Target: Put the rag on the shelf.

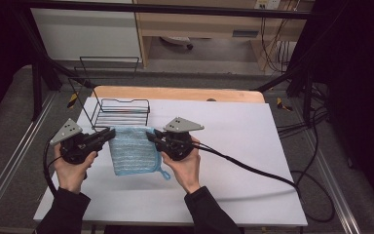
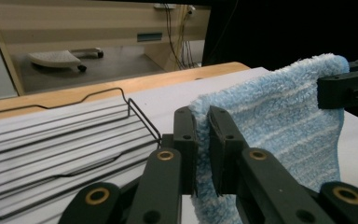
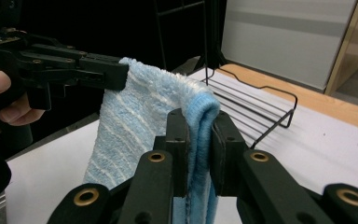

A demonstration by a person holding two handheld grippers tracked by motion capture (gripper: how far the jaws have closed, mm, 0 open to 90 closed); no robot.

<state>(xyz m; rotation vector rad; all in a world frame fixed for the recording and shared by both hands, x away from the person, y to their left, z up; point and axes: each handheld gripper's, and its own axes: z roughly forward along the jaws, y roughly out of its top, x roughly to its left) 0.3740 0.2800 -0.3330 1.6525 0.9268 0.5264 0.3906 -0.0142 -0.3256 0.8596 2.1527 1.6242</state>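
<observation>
1. Left hand (image 1: 72,165) comes in from the bottom edge, forearm angled up and slightly right. Its left gripper (image 1: 108,133) points right along the table; jaws pinched on the upper left corner of the blue towel (image 1: 134,150).
2. Right hand (image 1: 187,165) mirrors it, forearm angled up and left. Its right gripper (image 1: 151,136) points left; jaws clamped on the towel's upper right corner.
3. The towel hangs between the two grippers with its top edge lifted, above the white table (image 1: 233,146). A small loop shows at its lower right corner.
4. Black wire rack (image 1: 121,112) stands on the table just behind the towel.
</observation>
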